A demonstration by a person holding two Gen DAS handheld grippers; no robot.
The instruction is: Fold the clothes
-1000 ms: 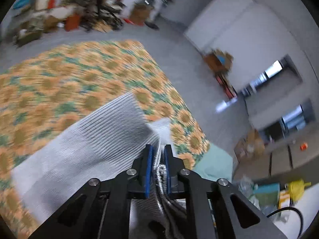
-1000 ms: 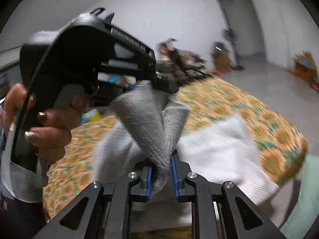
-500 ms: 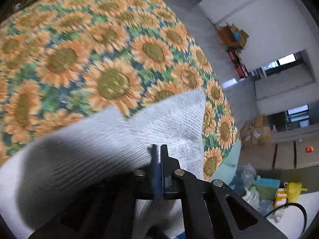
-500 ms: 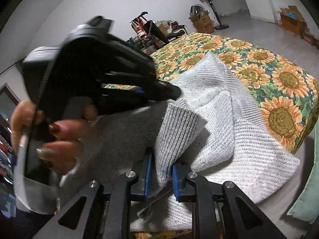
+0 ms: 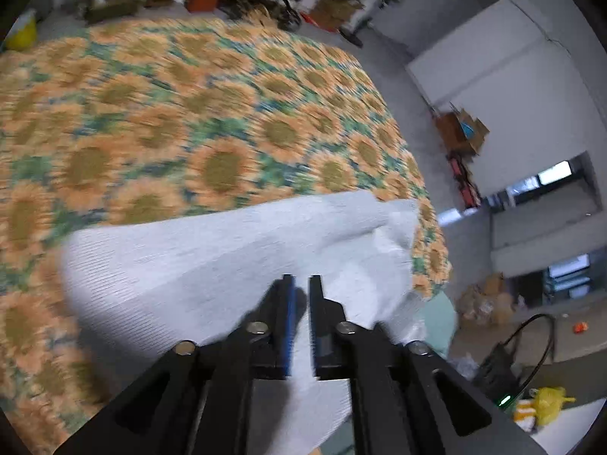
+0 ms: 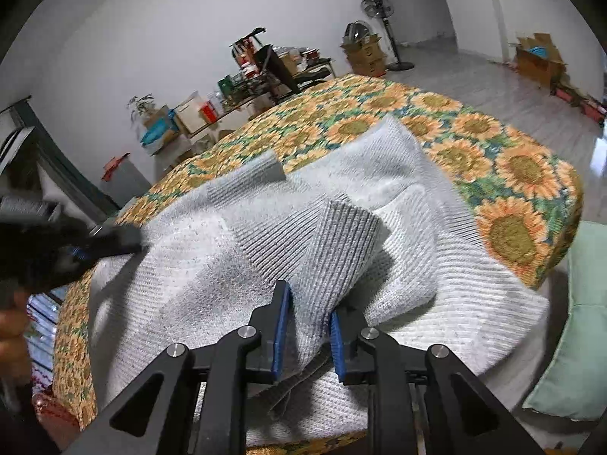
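Grey knit sweater [image 6: 235, 250] lay spread on the sunflower-print cover [image 6: 504, 174], at the cover's near edge, its near hem hanging over that edge. A ribbed fold [image 6: 341, 242] of the sweater stood bunched up in the middle, and a darker ribbed cuff or corner [image 6: 271, 167] lay toward the far side of the sweater.

Right gripper [image 6: 307, 326] was pinching that ribbed fold: both blue pads [image 6: 281, 322] pressed on the knit, with cloth filling the gap between them. More bunched knit hung below the jaws.

Left gripper [image 5: 299, 303] hovered over the sweater [image 5: 212, 254] near its corner at the cover's [image 5: 189, 113] right edge. Its jaws were opening, with a narrow gap and nothing between them; the sweater showed through the gap, lying below. The left wrist view was motion-blurred. In the right wrist view the left gripper [image 6: 114, 242] sat at the sweater's left side, blurred, with a hand [image 6: 11, 326] on its handle at the frame edge.

A pale green cushion [image 6: 569, 322] sat just off the cover's right corner. Past the far side of the cover were a cluttered table [image 6: 273, 72], cardboard boxes [image 6: 364, 57] and a standing fan [image 6: 377, 7] by the white wall. An open box [image 6: 538, 57] stood on the floor well right of the cover.
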